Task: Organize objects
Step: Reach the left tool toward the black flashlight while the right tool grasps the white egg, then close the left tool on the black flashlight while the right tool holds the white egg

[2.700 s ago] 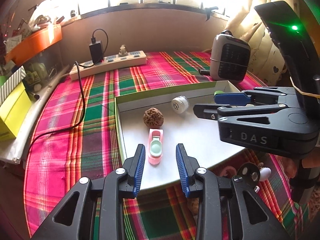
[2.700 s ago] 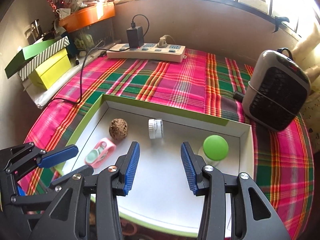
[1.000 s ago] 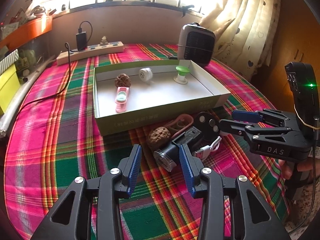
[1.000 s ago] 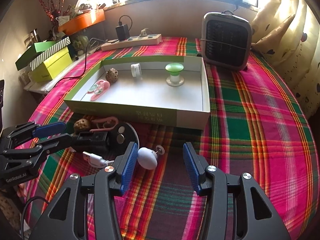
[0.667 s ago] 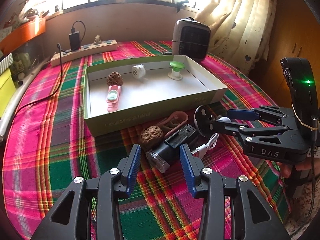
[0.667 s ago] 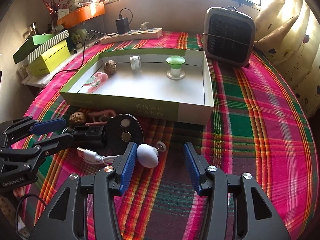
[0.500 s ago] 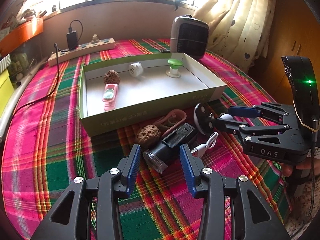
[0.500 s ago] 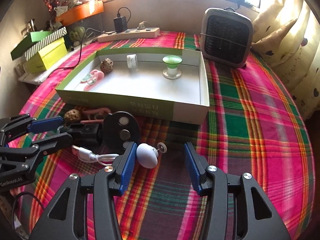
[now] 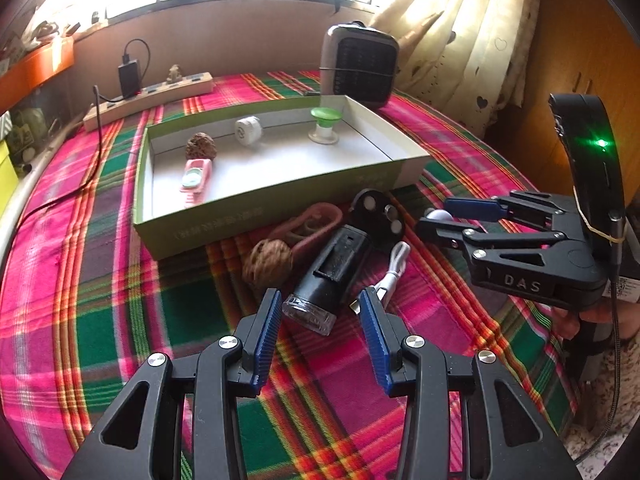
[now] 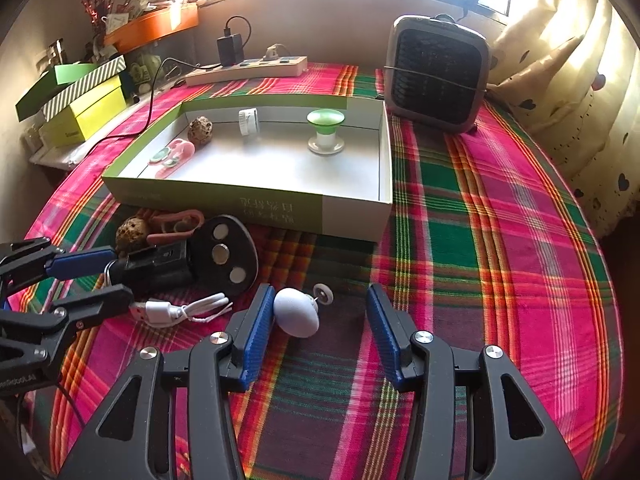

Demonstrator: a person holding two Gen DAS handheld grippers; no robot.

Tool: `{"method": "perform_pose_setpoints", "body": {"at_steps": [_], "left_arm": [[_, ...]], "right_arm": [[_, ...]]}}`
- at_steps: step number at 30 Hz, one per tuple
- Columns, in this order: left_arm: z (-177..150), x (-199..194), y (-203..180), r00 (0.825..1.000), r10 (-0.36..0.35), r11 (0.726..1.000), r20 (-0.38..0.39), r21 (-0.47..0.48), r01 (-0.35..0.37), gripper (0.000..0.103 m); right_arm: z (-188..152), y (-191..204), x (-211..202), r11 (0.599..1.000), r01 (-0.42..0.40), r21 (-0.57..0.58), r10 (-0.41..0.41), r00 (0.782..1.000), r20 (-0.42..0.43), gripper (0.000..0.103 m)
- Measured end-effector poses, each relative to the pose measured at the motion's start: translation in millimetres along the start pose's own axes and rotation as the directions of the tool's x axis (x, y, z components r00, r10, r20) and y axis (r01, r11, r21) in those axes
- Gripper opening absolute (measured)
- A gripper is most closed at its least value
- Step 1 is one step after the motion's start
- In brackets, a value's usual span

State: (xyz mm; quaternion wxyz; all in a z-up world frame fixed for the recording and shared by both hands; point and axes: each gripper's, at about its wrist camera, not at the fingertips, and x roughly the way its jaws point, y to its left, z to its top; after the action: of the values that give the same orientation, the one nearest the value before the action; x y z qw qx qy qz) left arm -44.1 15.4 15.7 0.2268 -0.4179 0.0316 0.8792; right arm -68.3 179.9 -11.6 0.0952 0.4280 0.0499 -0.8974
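In front of the green-sided box [image 9: 240, 216] [image 10: 200, 196] lies a pile: a walnut [image 9: 266, 266], a pink loop [image 9: 312, 220], a white cable [image 9: 394, 264] and a black tube-shaped device [image 9: 340, 256] [image 10: 160, 266] on a round base [image 10: 226, 256]. My left gripper [image 9: 318, 304] [image 10: 100, 276] is open astride the device's clear end, its pads not pressing. A white egg-shaped piece [image 10: 296, 312] [image 9: 438, 214] lies on the cloth between the closing jaws of my right gripper [image 10: 320, 300] [image 9: 452, 220]. It sits beside the left finger, with the other finger well apart.
Inside the box are a second walnut [image 9: 201, 145], a pink and green piece [image 9: 195, 176], a white cap [image 9: 248, 130] and a green-topped stand [image 9: 325, 126]. A heater [image 10: 438, 76] stands behind the box. A power strip [image 10: 248, 68] and stacked boxes [image 10: 88, 108] are at the back left.
Both grippers have drawn back from over the box to the pile in front of it. The right jaws have narrowed a little around the egg-shaped piece.
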Motion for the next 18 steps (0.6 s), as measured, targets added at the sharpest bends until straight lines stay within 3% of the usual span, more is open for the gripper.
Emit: {"method": "perform_pose_setpoints", "body": {"at_steps": [18], "left_arm": [[11.4, 15.5, -20.3, 1.000, 0.007, 0.999, -0.026, 0.046, -0.006, 0.039]], "right_arm": [[-5.7, -8.5, -5.2, 1.000, -0.012, 0.003, 0.012, 1.000, 0.008, 0.029]]}}
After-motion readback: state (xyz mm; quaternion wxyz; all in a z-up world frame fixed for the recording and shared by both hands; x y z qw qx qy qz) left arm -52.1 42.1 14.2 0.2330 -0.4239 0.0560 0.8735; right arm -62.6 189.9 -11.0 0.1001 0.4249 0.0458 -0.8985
